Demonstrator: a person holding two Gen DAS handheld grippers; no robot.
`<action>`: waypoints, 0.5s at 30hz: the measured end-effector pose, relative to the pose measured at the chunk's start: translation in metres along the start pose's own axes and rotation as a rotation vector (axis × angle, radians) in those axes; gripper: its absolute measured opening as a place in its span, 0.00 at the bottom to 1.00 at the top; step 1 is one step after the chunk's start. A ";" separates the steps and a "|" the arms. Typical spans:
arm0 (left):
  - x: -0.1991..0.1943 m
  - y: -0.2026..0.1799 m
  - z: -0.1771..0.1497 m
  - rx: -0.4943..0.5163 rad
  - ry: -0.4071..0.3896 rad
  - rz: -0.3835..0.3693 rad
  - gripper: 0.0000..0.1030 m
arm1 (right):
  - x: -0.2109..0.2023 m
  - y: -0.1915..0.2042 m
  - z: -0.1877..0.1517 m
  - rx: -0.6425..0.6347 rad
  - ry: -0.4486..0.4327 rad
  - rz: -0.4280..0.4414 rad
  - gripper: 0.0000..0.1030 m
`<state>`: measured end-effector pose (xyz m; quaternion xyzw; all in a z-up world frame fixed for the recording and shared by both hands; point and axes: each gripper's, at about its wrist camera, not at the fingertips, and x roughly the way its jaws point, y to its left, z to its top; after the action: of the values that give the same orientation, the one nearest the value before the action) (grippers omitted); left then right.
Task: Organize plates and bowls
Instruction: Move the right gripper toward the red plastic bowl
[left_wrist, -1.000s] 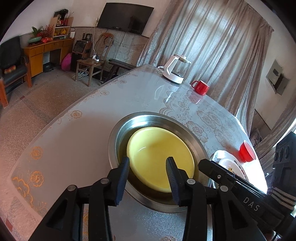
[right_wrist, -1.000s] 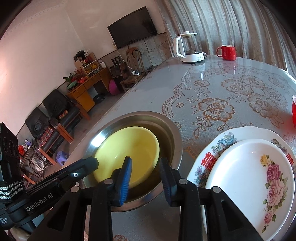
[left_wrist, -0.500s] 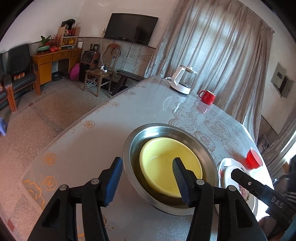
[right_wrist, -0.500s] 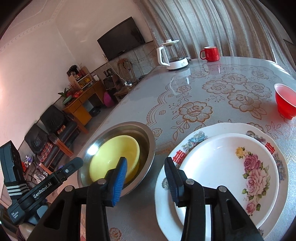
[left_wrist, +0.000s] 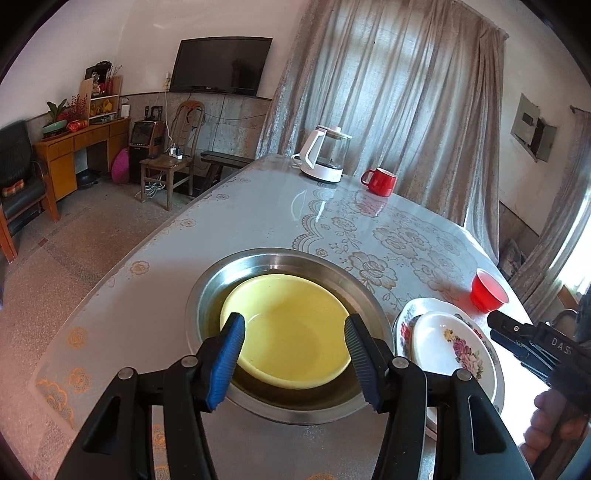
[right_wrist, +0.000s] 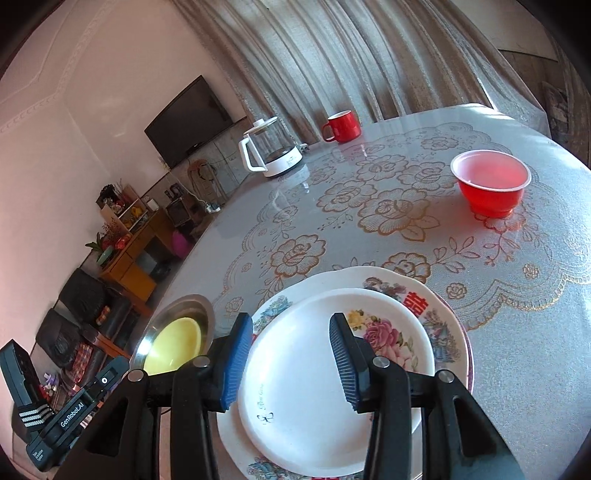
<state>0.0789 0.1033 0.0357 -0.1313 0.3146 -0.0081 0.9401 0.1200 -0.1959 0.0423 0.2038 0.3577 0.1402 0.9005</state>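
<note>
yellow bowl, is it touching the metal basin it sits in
Touching. In the left wrist view the yellow bowl rests inside the metal basin, its underside on the basin's floor with no gap showing along the near edge.

The right gripper (right_wrist: 291, 354) hangs over the small white plate (right_wrist: 317, 398), jaws parted with nothing between the pads, having just been opening. That plate, with a pink rose print, lies on a larger flowered plate (right_wrist: 439, 306). Left of the small white plate a yellow bowl (right_wrist: 177, 339) sits inside a steel basin (right_wrist: 184, 306); nearer, the left gripper (right_wrist: 70, 410) shows. Beyond the small white plate and to its right stands a red bowl (right_wrist: 491, 188); far beyond it, a kettle (right_wrist: 271, 149) and a red mug (right_wrist: 341, 126) stand on the lace-patterned table (right_wrist: 369, 206)
</note>
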 end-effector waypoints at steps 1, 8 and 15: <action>0.001 -0.004 0.000 0.008 0.000 -0.009 0.55 | -0.001 -0.005 0.001 0.011 -0.002 -0.007 0.42; 0.004 -0.040 0.004 0.091 0.006 -0.073 0.55 | -0.009 -0.029 0.000 0.051 -0.006 -0.053 0.42; 0.015 -0.079 0.004 0.187 0.038 -0.132 0.56 | -0.018 -0.051 0.004 0.091 -0.024 -0.085 0.42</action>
<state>0.0986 0.0262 0.0502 -0.0633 0.3208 -0.1016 0.9396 0.1154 -0.2490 0.0316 0.2306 0.3613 0.0831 0.8997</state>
